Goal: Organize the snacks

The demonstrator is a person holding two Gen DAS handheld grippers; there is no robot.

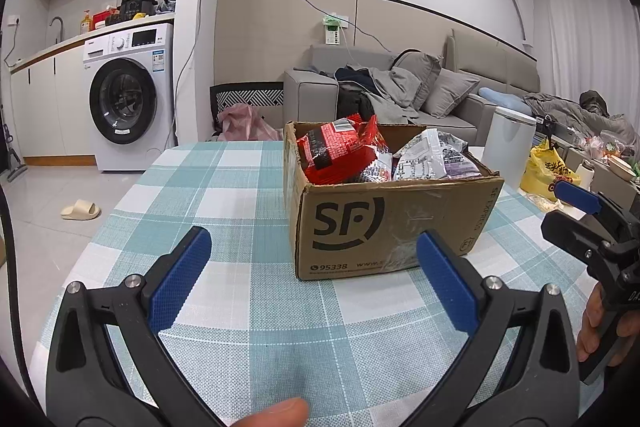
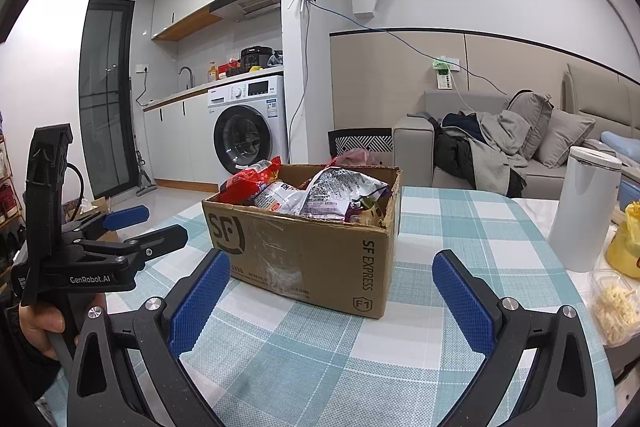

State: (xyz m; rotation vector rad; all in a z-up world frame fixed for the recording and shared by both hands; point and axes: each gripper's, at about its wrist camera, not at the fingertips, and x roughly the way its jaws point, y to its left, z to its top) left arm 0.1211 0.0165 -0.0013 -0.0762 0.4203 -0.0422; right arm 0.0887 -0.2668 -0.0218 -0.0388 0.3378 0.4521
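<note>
The snack packets (image 1: 344,151) all lay heaped inside the cardboard box (image 1: 384,227) near the counter's (image 1: 240,187) far edge. Both left tongs (image 1: 312,279) and right tongs (image 2: 328,299) hung wide apart and held nothing, short of the box. That fitted packets just gathered in or awaiting sorting out, so no next move could be judged.

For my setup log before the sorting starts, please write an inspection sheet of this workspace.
Surface: checked tablecloth, bare in front of box.
Job's things: open SF Express cardboard box holding a red snack bag and white printed packets.
Clutter: white canister, yellow bag at table edge.
Grippers: left gripper and right gripper open, holding nothing.
Cables: blue cable along wall.
Surroundings: washing machine, sofa with clothes.
</note>
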